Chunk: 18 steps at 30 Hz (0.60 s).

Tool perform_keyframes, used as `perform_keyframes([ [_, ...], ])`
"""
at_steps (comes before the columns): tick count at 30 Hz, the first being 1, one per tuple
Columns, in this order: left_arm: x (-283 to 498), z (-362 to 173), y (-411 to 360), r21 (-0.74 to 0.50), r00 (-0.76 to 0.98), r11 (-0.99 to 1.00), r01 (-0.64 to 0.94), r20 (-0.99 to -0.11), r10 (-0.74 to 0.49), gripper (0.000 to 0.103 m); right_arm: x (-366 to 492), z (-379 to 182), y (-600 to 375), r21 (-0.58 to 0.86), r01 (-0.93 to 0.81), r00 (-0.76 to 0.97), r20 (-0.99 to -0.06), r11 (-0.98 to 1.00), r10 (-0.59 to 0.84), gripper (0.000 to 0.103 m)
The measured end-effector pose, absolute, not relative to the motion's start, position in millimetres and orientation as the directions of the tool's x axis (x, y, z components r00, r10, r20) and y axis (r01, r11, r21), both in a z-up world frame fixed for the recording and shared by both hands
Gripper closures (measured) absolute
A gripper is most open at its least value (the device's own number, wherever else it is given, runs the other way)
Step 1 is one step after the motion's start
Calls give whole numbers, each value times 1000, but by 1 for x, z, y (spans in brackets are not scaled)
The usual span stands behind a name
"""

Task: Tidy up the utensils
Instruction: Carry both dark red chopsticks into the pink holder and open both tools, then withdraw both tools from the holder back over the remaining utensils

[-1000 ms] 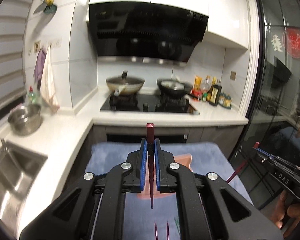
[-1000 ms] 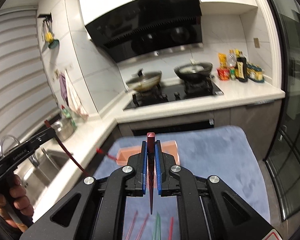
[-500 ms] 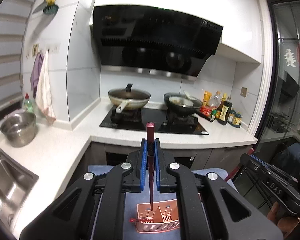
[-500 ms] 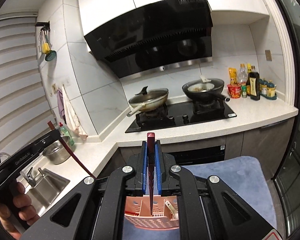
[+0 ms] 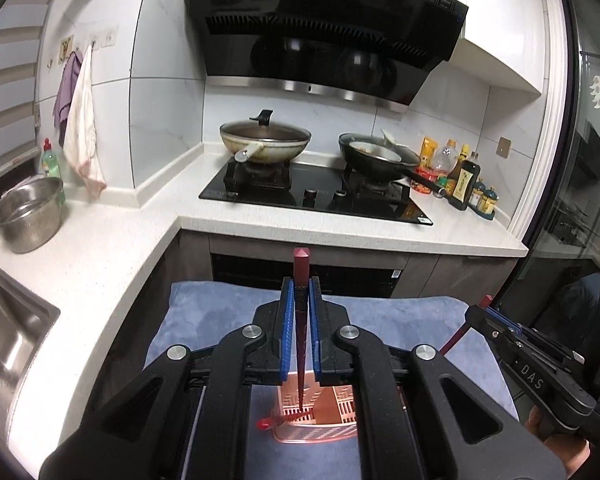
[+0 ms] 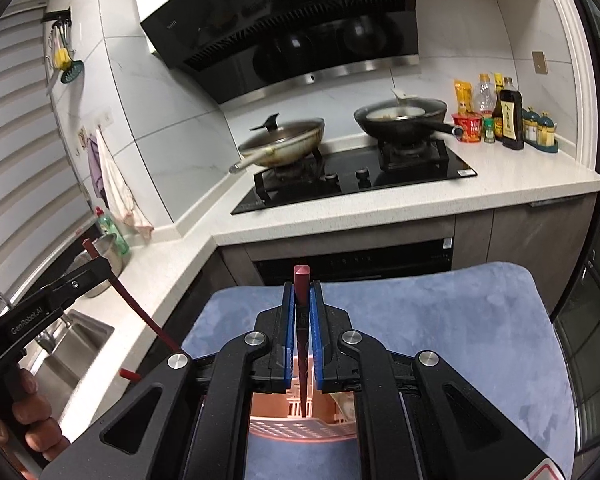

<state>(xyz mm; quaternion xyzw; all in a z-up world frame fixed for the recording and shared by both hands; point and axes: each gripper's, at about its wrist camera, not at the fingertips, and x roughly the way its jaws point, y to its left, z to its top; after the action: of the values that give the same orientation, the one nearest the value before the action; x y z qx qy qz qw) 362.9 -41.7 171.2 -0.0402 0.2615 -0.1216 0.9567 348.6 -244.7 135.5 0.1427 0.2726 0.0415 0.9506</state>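
My left gripper is shut on a dark red chopstick held upright, its tip pointing down into the pink slotted utensil basket. Another red chopstick sticks out of the basket's left side. My right gripper is shut on a second dark red chopstick, its tip over the same pink basket. Each gripper shows in the other's view: the right gripper at the right edge, the left gripper at the left edge.
The basket stands on a blue cloth over a table. Beyond it is a white counter with a hob, two pans, sauce bottles, a steel pot and a sink.
Both grippers rose and tilted up, then came forward and down over the basket. The chopstick tips now point into the pink basket, which is closer beneath them.
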Motion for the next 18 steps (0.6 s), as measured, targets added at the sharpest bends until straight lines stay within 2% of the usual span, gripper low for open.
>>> perform_keyframes([
  [4, 361, 172, -40, -142, 838, 969, 201, -488, -245, 93, 346, 136, -247, 290, 9, 851, -504, 957, 146, 91],
  [7, 357, 174, -38, -140, 839, 972, 189, -491, -234, 80, 343, 139, -248, 291, 10, 854, -500, 957, 143, 91],
  [18, 313, 177, -25, -138, 840, 972, 192, -489, -236, 80, 295, 144, -240, 279, -13, 850, -503, 960, 158, 91],
])
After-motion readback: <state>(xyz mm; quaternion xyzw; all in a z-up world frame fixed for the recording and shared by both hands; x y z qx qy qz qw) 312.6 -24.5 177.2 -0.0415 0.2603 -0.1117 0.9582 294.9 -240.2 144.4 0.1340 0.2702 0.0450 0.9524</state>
